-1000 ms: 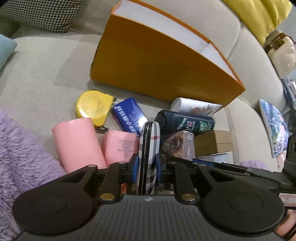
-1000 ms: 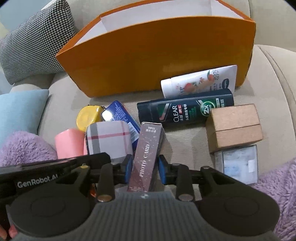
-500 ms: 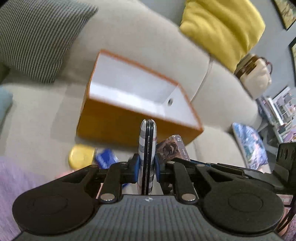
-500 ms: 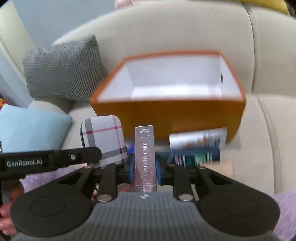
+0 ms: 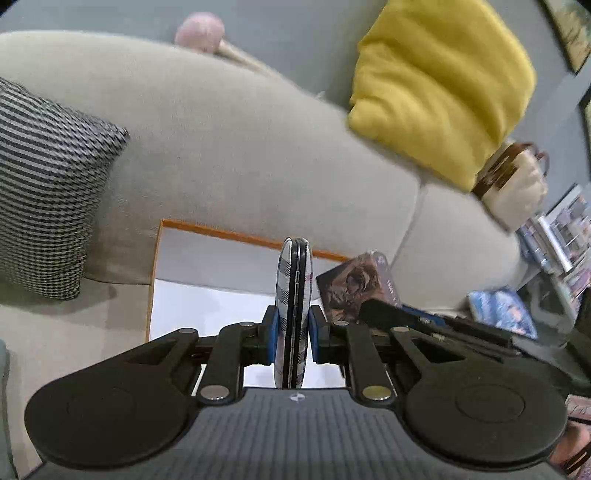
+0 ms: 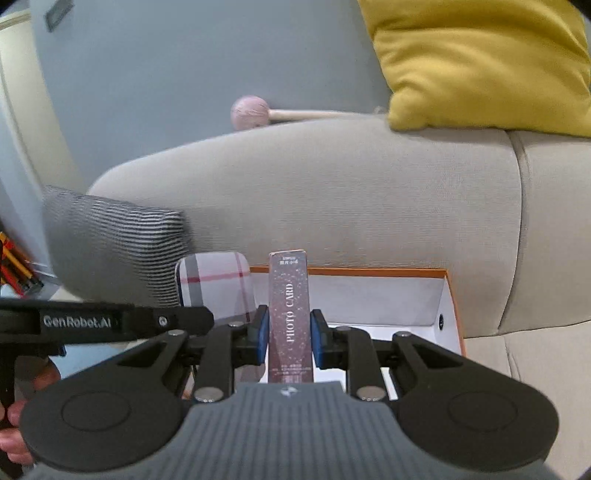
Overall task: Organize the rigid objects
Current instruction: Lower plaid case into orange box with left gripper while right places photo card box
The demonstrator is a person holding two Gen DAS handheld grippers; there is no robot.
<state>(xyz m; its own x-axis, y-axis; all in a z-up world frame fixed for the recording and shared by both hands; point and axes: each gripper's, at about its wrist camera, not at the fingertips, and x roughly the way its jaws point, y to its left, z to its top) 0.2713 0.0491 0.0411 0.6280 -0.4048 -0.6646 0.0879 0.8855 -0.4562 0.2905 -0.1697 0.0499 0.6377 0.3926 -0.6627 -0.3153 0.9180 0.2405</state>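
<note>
Two flat cases (image 5: 292,295) (image 6: 290,317) — clamped upright.

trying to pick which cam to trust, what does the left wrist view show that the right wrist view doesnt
Only the left wrist view shows the cream bag and the books at far right.

Only the right wrist view shows the PHOTO CARD lettering on the card box, the plaid case face-on, and a hand.

Both show the orange box, yellow cushion, checked pillow and pink mallet.
</note>
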